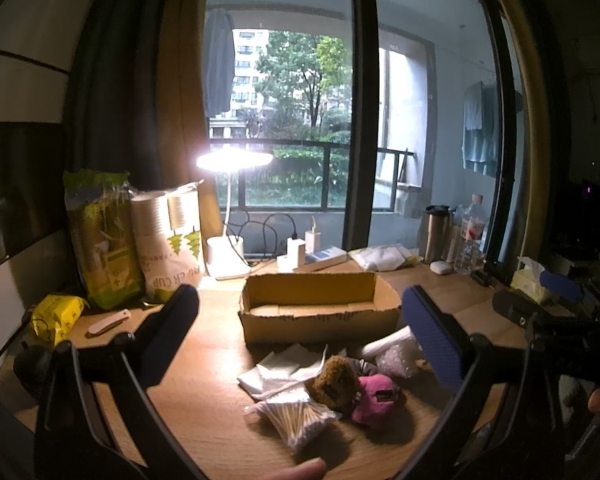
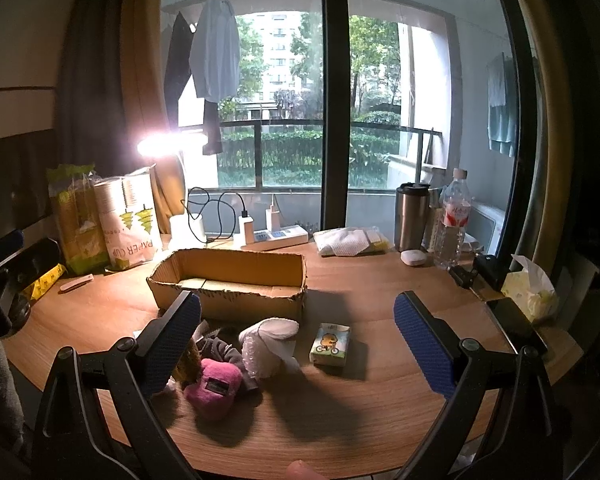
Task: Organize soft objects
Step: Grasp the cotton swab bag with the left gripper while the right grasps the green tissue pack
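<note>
Left gripper [image 1: 300,322]: held above the desk with its blue-padded fingers spread wide, nothing between them.
Right gripper [image 2: 298,324]: likewise wide apart and holding nothing, hovering over the near part of the desk.
Cardboard box [image 1: 318,306]: open-topped, sitting mid-desk just behind the pile of soft things; its inside looks bare from here.
Pink plush toy [image 2: 214,388]: lying at the front of the pile, touching a brown furry toy [image 1: 336,384] beside it.
Grey fabric piece [image 2: 226,352]: tucked behind the pink one.
White padded roll [image 2: 268,344]: resting just in front of the box (bubble wrap underneath, I think).
Tissue packet [image 2: 331,344]: small, with a cartoon print, lying apart to the right of the roll.
Cotton swab bag [image 1: 296,420]: clear plastic, nearest the desk edge, against the brown toy.
White folded cloths [image 1: 280,366]: flat between the swab bag and the box.
Desk [image 2: 340,412]: wooden, lit by a lamp [image 1: 234,160] at the back left.
</note>
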